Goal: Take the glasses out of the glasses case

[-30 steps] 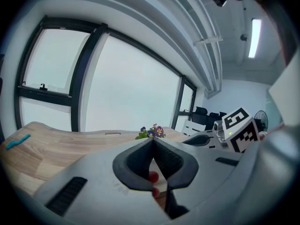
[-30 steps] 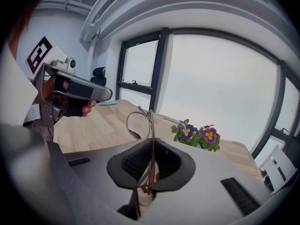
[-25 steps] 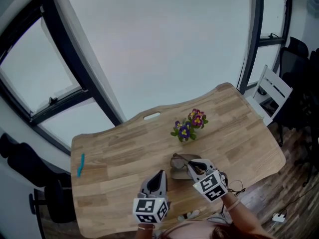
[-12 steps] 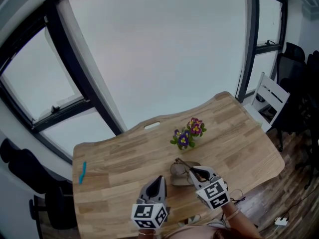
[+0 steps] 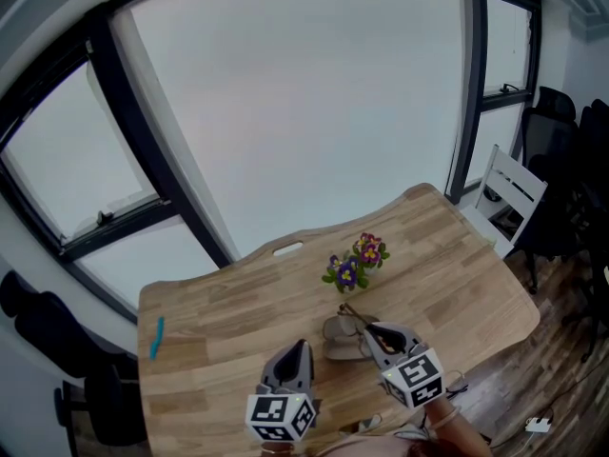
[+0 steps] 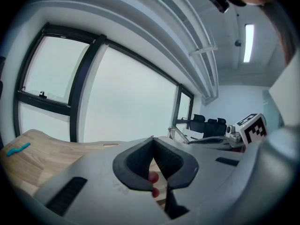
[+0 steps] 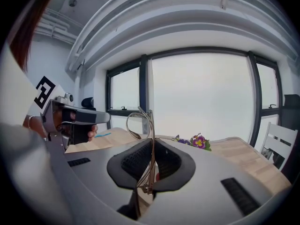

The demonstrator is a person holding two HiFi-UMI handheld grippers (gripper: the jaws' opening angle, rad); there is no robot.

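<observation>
Raised since a second ago, the glasses (image 7: 152, 125) hang clamped in the right gripper (image 5: 369, 331) over the glasses case (image 5: 333, 338); left gripper (image 6: 153, 142) closed, empty. Extraction looks done; next, likely, set them down.

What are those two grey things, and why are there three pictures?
They are two hand tools with jaws, called grippers; a person holds them. One picture comes from a camera on the person's head, looking down at the wooden table. The other two come from cameras riding on the grippers. On the table are a tan glasses case, flowers and a blue thing. The right gripper has its jaws shut on thin metal glasses. The left gripper has its jaws shut on nothing.
</observation>
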